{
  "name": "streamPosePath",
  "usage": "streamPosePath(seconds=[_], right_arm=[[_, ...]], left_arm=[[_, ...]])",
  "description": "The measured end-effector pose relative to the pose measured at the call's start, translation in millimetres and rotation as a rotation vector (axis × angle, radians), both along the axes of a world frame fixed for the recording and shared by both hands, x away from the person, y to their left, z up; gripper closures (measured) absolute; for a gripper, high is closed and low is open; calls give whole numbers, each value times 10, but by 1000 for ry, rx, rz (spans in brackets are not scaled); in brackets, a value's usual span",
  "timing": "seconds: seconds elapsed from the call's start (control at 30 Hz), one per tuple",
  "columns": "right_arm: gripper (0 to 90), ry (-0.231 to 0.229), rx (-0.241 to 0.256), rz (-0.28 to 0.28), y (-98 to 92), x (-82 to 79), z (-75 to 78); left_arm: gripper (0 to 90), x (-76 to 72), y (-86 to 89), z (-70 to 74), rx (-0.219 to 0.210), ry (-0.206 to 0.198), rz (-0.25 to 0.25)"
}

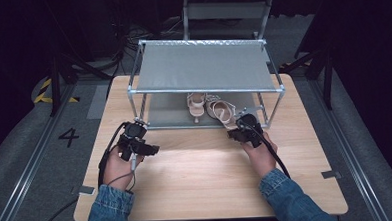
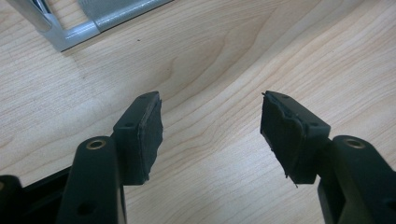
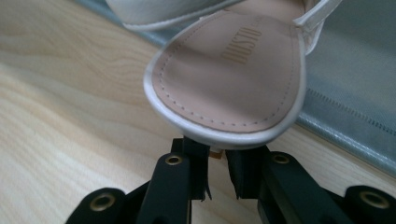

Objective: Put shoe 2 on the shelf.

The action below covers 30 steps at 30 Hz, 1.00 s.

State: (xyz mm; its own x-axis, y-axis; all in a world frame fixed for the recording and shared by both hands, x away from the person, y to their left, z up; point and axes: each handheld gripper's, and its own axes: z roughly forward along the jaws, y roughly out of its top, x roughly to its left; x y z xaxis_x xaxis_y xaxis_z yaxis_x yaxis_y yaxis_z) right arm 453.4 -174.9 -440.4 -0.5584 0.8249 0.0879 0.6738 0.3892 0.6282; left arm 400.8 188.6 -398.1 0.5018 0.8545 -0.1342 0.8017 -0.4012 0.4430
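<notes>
Right gripper (image 3: 215, 175) pinches the heel end of a pale sandal (image 3: 233, 74) from beneath, jaws nearly together on it; the sole reaches ahead of it onto the grey lower shelf (image 3: 355, 88). Just beyond, a second sandal (image 1: 196, 104) lies under the rack (image 1: 204, 65). Left gripper (image 2: 212, 135) hovers spread wide over bare wooden table (image 2: 210, 51), well apart from both.

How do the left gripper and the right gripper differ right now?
The left gripper is wide open with nothing between its pads; the right gripper is nearly closed on the heel of a sandal. The left sits over bare tabletop; the right reaches to the shoe rack's lower shelf. Both are hand-held.
</notes>
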Motion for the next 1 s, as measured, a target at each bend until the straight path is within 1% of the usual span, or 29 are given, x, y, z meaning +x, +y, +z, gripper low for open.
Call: streamPosePath(seconds=[0.1,0.2,0.23,0.37,0.4,0.43,0.47,0.5,0.53,0.57,0.6,0.63,0.7,0.73,0.77,0.8,0.83,0.87,0.9,0.93,0.97,1.0], right_arm=[[787,-1,7,-11,57,47,-8],[787,-12,-8,1,137,94,-7],[788,-5,-7,-1,179,117,1],[788,-13,-8,3,267,239,22],[787,-14,-7,5,278,261,24],[788,-5,-5,-4,298,289,30],[788,-5,-5,-4,298,289,30],[788,-23,-2,6,312,352,22],[788,-34,-8,12,313,383,13],[789,-23,4,3,325,395,11],[789,-23,4,3,325,395,11],[789,-37,0,6,329,446,-11],[789,-35,-2,-2,334,455,-16],[789,-47,0,4,344,482,-34],[789,-36,2,-11,358,486,-39],[789,-50,3,3,360,506,-52],[790,-37,8,-11,381,515,-58],[790,-52,9,4,391,535,-69],[790,-46,22,9,422,541,-73],[791,-47,20,5,444,551,-81],[791,-56,19,13,462,565,-91],[790,-50,20,11,477,569,-94]], left_arm=[[392,11,-5,-3,-2,-4,-1],[392,22,-5,10,-1,-3,-5],[392,24,-5,12,-5,-2,-9],[392,27,-9,18,-12,-5,-6],[392,29,-6,16,-11,-4,-7],[392,32,-2,15,-7,-6,-9],[392,32,-2,15,-7,-6,-9],[392,31,3,12,-12,-3,-4],[392,31,3,12,-12,-3,-4],[392,31,11,10,-14,-4,-6],[392,31,11,10,-14,-4,-6],[392,29,18,12,-14,-1,-8],[392,22,30,10,-12,-5,-5],[392,18,33,7,-11,-7,-2],[392,14,35,6,-13,-2,1],[392,12,42,3,-11,-4,0],[392,8,42,1,-15,-3,6],[392,8,47,-1,-15,-3,5],[392,7,49,-1,-15,-2,5],[392,8,50,-1,-16,-2,5],[392,8,50,-1,-17,-2,5],[392,9,50,0,-18,-1,5]])
